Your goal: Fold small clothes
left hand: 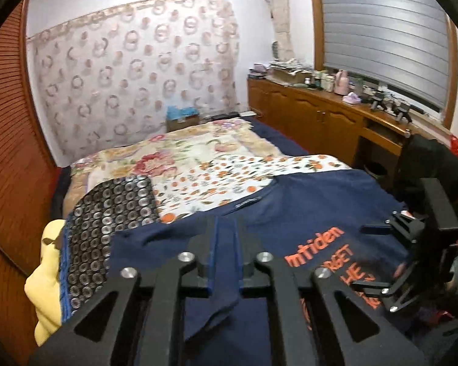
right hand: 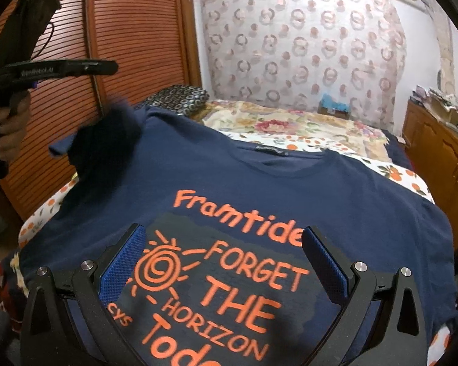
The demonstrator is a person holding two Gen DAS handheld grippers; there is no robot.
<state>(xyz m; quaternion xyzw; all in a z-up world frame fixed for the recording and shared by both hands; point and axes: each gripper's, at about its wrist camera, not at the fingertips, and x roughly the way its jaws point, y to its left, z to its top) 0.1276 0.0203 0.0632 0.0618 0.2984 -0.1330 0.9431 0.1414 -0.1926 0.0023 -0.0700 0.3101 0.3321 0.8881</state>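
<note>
T-shirt [right hand: 229,183] flat on bed [left hand: 174,152], collar far | left gripper [left hand: 226,244] fingers clamped on its left sleeve, lifted | right gripper [right hand: 223,262] fingers apart over print | fold runs rightward.

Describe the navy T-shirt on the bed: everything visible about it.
The navy T-shirt lies face up on the bed, collar toward the far wall, over an orange-fruit print sheet. It looks like soft cotton knit, with orange lettering, "FORGET THE HORIZON", and a spiral sun. The left gripper is shut on a fold of its fabric at the left sleeve side, lifting it. The right gripper hovers open over the print.
</note>
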